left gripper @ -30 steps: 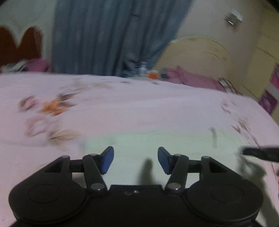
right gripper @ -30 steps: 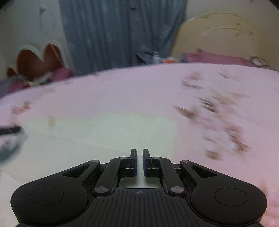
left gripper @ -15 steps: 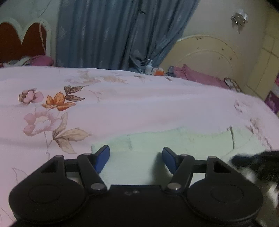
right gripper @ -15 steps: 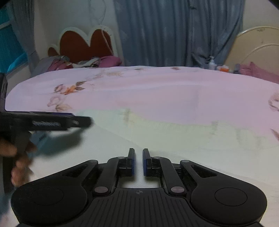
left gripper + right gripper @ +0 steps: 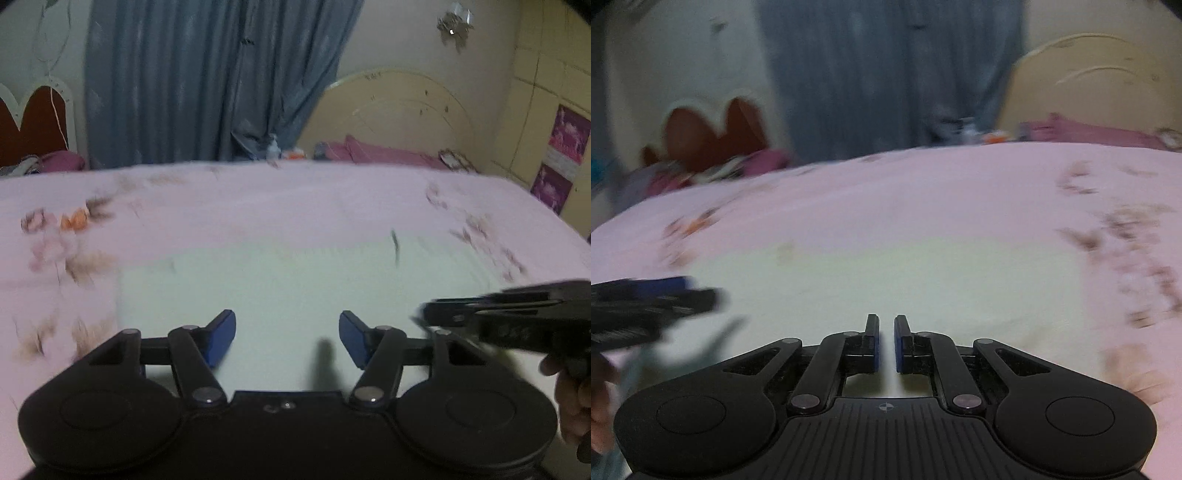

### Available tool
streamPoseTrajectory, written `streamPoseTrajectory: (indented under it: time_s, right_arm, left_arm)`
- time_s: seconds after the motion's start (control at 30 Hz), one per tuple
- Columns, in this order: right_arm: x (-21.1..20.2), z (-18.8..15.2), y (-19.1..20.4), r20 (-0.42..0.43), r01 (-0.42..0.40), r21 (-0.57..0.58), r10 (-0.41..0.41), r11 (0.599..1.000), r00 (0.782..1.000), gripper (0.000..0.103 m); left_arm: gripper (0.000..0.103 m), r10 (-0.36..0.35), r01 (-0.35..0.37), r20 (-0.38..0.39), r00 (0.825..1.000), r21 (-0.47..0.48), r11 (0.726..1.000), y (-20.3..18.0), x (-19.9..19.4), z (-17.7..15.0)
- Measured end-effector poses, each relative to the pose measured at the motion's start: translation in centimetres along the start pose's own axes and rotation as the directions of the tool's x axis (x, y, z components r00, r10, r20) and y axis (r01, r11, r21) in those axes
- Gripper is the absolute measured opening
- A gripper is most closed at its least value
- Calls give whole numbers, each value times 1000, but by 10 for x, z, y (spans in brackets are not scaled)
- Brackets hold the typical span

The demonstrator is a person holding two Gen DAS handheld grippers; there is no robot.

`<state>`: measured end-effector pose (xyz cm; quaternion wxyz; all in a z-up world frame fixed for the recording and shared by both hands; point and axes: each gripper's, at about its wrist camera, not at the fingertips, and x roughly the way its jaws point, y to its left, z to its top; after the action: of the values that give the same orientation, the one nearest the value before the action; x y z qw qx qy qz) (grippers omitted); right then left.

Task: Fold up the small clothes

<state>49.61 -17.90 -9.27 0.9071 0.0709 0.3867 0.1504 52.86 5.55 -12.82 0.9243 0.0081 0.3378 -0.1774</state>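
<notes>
Two grippers are showing: the left gripper and the right gripper. One pale green garment is lying on one pink flowered bedsheet. One blue curtain is hanging at the back. Two headboards are standing there, one red headboard and one cream headboard. Two purple posters are hanging on the wall.

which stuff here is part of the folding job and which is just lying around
In the job: pale green garment, left gripper, right gripper.

Lying about: floral pink bedsheet, blue curtain, pink pillow, cream headboard, small bottle.
</notes>
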Motion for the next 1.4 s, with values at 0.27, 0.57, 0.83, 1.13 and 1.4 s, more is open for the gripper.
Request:
streamPoseTrajectory:
  time_s: [0.27,0.57,0.83,1.13,1.4]
  right_arm:
    - [-34,-24,-63,-11,256,51,-255,965,967,7]
    - [-39,-24,-93,-49,249,154,-245,956,968,7]
    - [-41,-31,-78,-70,245,66,-240,967,968,7]
    - [-69,-28,-71,21,202,137,-207,970,978,31]
    - [-121,-41,-74,84,108,149,-121,983,989,72]
  left_arm:
    - [60,49,-49,-22,999,12,999,24,-16,-29]
    - [61,63,-61,-42,997,36,997,15,-15,-29]
    - [67,76,-72,-55,996,75,995,8,-16,-32]
    - [91,149,-146,-40,988,67,987,-4,-37,-38]
    - [86,189,-185,-47,981,72,980,-26,-75,-57]
